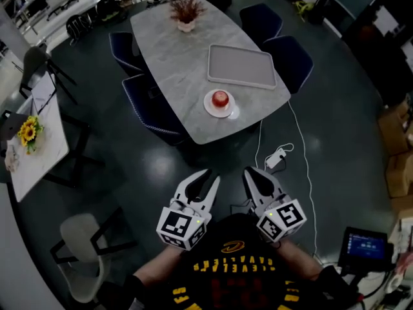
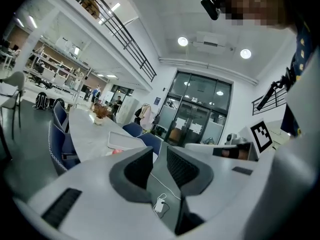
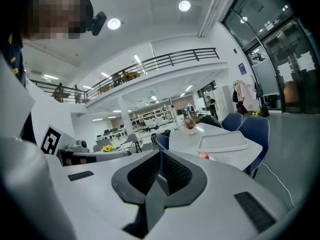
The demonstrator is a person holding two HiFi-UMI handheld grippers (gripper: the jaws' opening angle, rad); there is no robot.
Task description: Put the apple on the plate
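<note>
Red round apple (image 1: 220,98) sits on the small white plate (image 1: 208,106), on the grey marble table (image 1: 169,50). Left gripper (image 1: 208,177) has its jaws apart and empty; right gripper (image 1: 255,173) has its jaws together and empty. Both are well apart from the table. Judgement: placement looks done, so avoid nudging the plate.

- Left gripper (image 1: 211,175): white moulded shell with two tapering white fingers, dark on their inner faces.
- Right gripper (image 1: 253,170): same white shell and finger form.
- Pads (image 2: 183,167): dark grey and finely ribbed, each set in a smooth grey surround at the claw mouth.
- Slots (image 3: 254,211): dark rectangular recesses in the white shell, one on either side of the claw.
- Marker cubes (image 1: 181,227): mounted behind each claw, with white faces carrying black square patterns.
- Shirt (image 1: 235,271): behind the cubes, black with yellow lettering, a yellow emblem and red print.
</note>
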